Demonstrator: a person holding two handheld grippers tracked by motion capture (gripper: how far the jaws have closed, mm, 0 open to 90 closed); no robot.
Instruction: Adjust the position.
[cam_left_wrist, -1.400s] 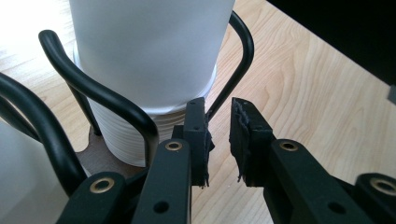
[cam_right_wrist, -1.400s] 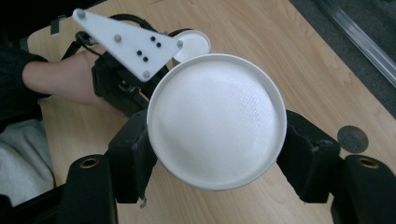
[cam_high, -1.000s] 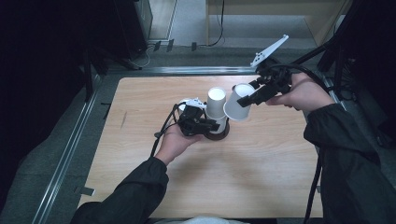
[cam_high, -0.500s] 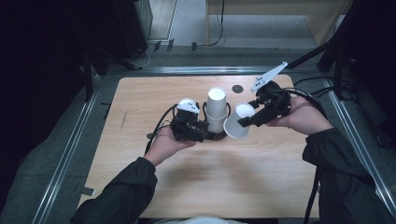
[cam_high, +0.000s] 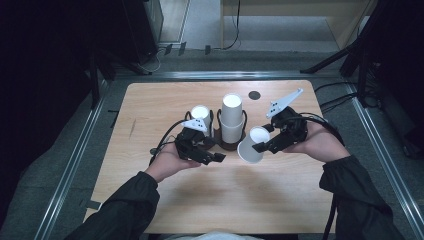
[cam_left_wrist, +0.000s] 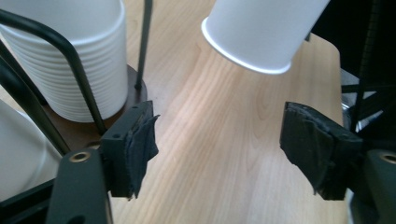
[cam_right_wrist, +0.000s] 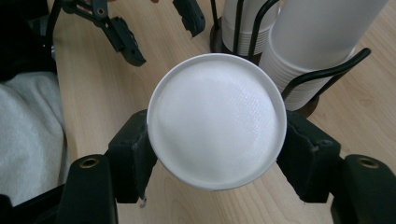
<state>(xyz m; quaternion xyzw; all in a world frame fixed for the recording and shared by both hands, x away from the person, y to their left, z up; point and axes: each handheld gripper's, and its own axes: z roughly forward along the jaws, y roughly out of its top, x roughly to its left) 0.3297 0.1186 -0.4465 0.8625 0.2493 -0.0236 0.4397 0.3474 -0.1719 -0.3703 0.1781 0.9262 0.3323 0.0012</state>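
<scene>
Cup stacks (cam_high: 231, 120) in wire rack (cam_high: 218, 131)

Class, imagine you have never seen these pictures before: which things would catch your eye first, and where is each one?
First, the single white paper cup clamped on its side in the right gripper, held right of the table's middle. Next, the black wire cup holder at the centre of the wooden table, with tall stacks of white cups. Then the left gripper, open, in front of the holder.
</scene>
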